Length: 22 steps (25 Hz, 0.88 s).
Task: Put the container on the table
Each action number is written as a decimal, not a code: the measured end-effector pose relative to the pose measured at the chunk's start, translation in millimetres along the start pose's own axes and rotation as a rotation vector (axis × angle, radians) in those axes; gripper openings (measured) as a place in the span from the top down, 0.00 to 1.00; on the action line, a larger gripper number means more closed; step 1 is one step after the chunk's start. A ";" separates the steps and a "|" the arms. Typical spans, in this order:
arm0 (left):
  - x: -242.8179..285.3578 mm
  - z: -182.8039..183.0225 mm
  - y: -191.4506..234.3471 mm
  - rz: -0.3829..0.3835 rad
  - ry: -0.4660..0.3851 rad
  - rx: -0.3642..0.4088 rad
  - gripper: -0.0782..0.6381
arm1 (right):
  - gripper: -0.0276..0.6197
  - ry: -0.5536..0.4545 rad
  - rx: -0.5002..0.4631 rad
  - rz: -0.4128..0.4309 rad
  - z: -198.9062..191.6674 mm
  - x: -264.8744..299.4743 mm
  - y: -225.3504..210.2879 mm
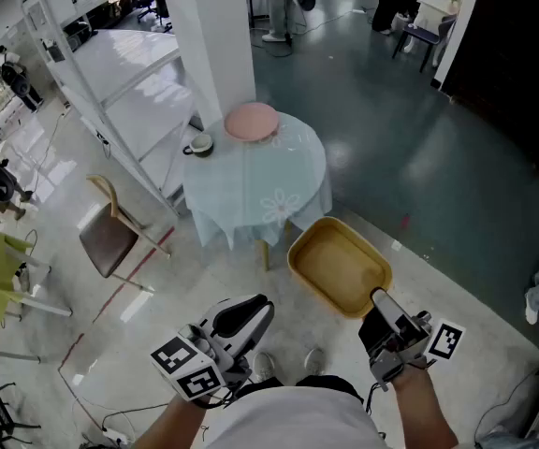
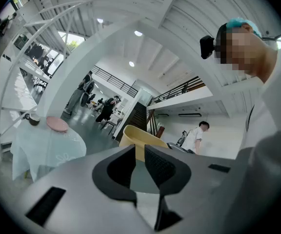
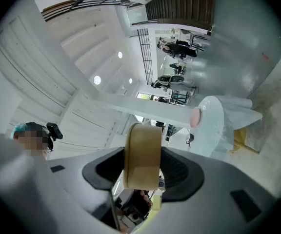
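The right hand-held gripper (image 1: 380, 299) clamps the near rim of the yellow container (image 1: 337, 266), seemingly to carry it flat over the floor toward the round counter (image 1: 251, 185) farther off. The left hand-held gripper (image 1: 262, 307) is narrow, empty and apparently spare.

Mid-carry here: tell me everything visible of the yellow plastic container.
The yellow plastic container is a shallow rectangular tub with rounded corners and a thick rolled rim, matte and empty. It is held in the air with its opening facing up, just short of the round cloth-covered table and not on it. The right gripper is closed on its near wall, one jaw inside and one outside; nothing else touches it.
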<state>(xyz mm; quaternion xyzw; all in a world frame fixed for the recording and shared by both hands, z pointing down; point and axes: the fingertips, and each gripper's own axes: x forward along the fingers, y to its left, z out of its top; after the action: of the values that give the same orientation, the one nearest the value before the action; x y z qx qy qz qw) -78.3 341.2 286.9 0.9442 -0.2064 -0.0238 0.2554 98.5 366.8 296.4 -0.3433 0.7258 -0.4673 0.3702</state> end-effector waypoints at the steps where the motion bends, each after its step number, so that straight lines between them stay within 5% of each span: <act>1: 1.2 1.0 0.0 0.001 -0.001 0.000 0.79 | 0.58 0.000 0.002 -0.001 1.2 0.0 -0.3; 22: 42.7 -5.6 -4.1 0.056 0.000 -0.021 0.79 | 0.58 0.042 0.054 -0.013 37.3 -5.0 -24.1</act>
<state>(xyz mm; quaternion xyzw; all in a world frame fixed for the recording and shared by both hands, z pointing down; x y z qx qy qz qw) -36.9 330.0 292.3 0.9353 -0.2326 -0.0187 0.2660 136.7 347.3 309.2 -0.3280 0.7182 -0.4964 0.3609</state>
